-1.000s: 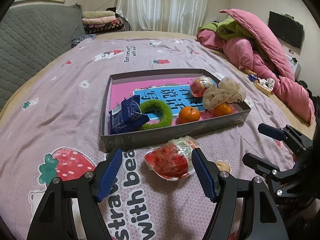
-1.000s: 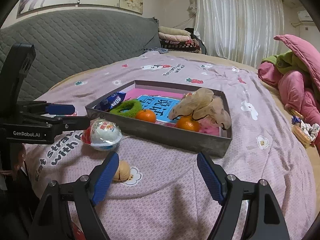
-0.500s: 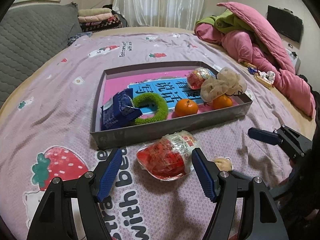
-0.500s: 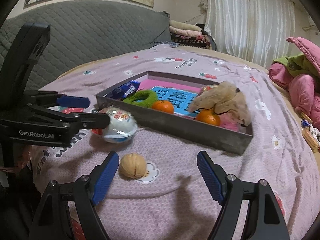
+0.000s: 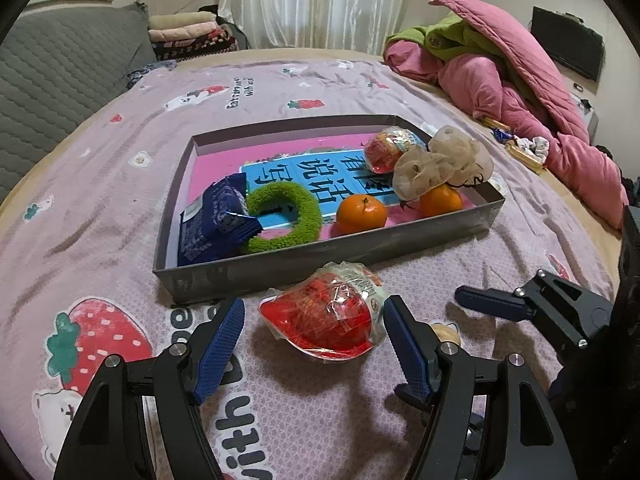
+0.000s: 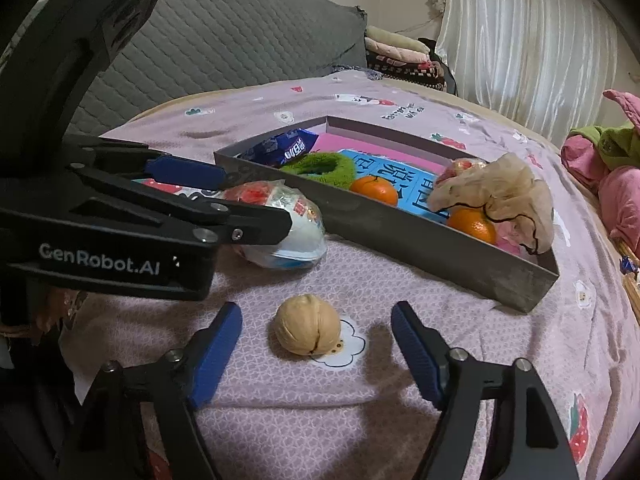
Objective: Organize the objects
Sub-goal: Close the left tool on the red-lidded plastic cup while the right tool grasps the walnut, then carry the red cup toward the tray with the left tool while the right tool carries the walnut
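walnut (image 5: 447,332) mostly hidden behind left claw (image 5: 314,334) finger

White curtains (image 5: 320,0) glow at upper centre, a grey quilted headboard (image 5: 52,76) upper left, a dark screen (image 5: 568,48) upper right

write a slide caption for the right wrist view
Right gripper closing around a walnut on the bedsheet, beside the grey tray.
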Demonstrator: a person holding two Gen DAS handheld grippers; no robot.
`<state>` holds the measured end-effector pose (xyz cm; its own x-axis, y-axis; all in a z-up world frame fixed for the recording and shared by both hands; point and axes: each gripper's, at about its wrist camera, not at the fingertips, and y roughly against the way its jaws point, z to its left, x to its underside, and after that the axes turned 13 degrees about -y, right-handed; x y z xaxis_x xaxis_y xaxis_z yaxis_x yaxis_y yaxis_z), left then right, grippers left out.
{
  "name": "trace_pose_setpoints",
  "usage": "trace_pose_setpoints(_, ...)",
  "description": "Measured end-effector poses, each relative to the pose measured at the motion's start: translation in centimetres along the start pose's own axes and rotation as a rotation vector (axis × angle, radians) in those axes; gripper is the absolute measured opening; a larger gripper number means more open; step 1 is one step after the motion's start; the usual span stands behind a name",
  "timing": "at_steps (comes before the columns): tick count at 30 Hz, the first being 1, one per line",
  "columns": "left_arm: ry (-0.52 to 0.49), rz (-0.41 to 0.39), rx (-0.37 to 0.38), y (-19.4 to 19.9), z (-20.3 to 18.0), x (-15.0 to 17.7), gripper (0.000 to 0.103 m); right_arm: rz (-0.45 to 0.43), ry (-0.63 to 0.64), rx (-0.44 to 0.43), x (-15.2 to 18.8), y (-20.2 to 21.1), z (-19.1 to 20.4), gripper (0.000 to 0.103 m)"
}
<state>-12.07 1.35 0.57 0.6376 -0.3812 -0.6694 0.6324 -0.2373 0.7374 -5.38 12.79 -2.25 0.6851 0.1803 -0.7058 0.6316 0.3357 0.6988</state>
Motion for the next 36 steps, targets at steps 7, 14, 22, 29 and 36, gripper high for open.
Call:
trace_pose_setpoints(7,0.003,-0.004,0.028,-0.7,-0.3,-0.1,0.074,0.020,-0.012,-0.011,0.0,-0.4,-0.6,0.042)
trace_pose_setpoints(14,0.028,-0.021,0.061,-1.0,-0.1,-0.4,0.066,0.019,0.015,-0.010,0.2,-0.1,-0.5,0.033)
trace_pose_setpoints(22,0.043,-0.033,0.069,-0.8,0.1,-0.7,0.064,-0.008,-0.023,0.017,-0.3,0.6,-1.8,0.033)
trace_pose_setpoints(29,0.053,-0.092,0.058,0.9,0.4,-1.4,0.064,-0.066,-0.081,0.035,-1.5,1.9,-3.6,0.033)
trace_pose_setpoints(36,0.044,-0.154,0.026,2.6,0.3,-2.7,0.064,-0.150,-0.117,0.074,-3.1,3.4,-4.9,0.033)
